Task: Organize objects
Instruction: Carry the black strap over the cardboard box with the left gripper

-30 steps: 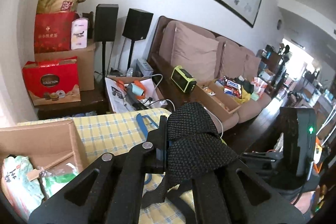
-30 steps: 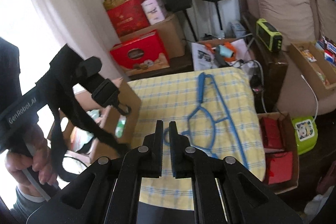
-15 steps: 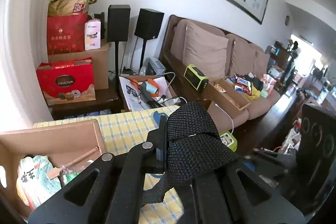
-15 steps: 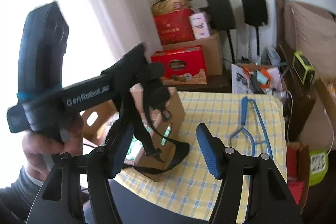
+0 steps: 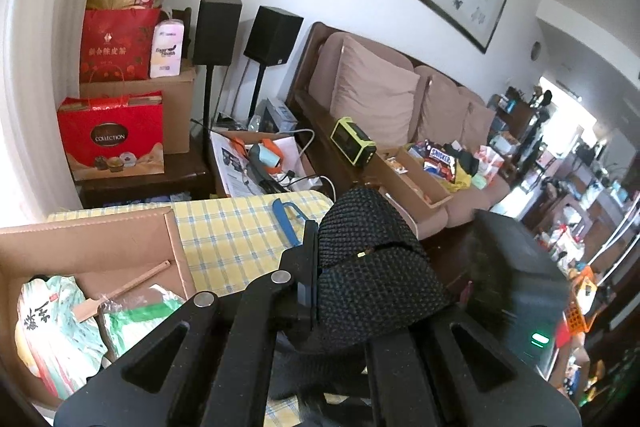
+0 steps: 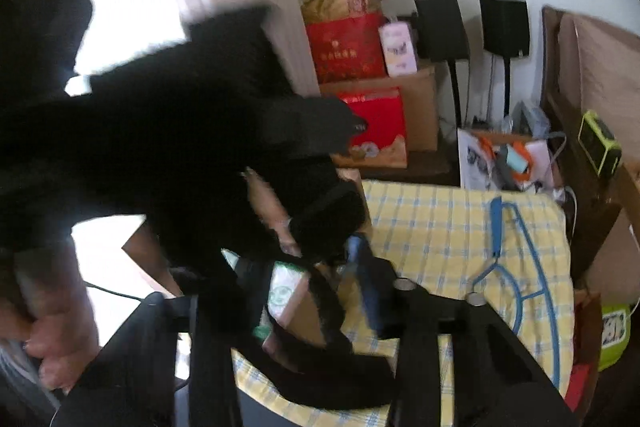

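Left gripper (image 5: 316, 267) is clamping the strap (image 5: 372, 267) above the table (image 5: 232, 231), beside the box (image 5: 92, 239). Right gripper (image 6: 304, 291) is blurred, jaws just been closing around the hanging strap; grip unclear. Pinch webbing squarely, avoid the box edge.

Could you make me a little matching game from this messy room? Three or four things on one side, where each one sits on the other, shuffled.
Things:
1. black strap
2. blue hanger
3. green radio
4. wooden spatula

Places:
A. inside the open cardboard box
B. flat on the yellow checked cloth
C. pinched in the left hand-held gripper
D. on the dark wooden arm of the sofa

Pairs: 1-C, 2-B, 3-D, 4-A
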Tool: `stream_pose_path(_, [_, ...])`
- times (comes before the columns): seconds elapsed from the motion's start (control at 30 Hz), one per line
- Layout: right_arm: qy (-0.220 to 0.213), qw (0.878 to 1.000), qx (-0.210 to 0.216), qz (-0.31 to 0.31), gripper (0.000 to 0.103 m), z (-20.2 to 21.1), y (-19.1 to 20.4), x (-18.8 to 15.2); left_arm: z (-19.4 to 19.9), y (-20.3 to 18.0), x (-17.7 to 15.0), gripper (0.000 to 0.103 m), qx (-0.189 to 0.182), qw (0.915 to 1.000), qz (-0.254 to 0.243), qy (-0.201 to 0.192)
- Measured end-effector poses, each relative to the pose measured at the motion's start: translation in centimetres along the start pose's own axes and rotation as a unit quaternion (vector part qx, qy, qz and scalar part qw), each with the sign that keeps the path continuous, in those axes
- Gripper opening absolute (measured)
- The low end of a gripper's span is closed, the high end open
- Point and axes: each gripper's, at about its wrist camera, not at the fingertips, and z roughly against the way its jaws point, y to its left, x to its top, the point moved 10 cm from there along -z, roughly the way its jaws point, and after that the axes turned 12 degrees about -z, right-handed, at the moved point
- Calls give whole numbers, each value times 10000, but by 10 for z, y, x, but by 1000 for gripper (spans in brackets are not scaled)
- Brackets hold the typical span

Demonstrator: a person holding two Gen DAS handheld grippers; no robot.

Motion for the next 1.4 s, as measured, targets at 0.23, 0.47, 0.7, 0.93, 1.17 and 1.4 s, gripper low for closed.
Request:
stream_pose_path(0.23, [203,9996,-92,-147,15,-11,6,6,20,20,2,1,152,9998,63,-119])
stream_pose_path(0.47, [211,9994,-188,222,15,-16,38,14,39,51,-1,1,343,9990,213,-183])
stream_pose_path(0.7, [321,9985,-35,447,14,-30,72,17,60,85,-11,1,558,9976,349,-210])
stream_pose_path(0.93, [733,9957,241,510,14,-68,95,-2,71,124,-37,1,731,9957,562,-84])
stream_pose_path(1.17, [1193,9913,320,462,14,-107,98,-29,56,160,-75,1,890,9926,781,276])
stream_pose_path(1.4, [1846,9815,-190,466,25,-142,68,-61,13,177,-123,2,979,9863,844,1025])
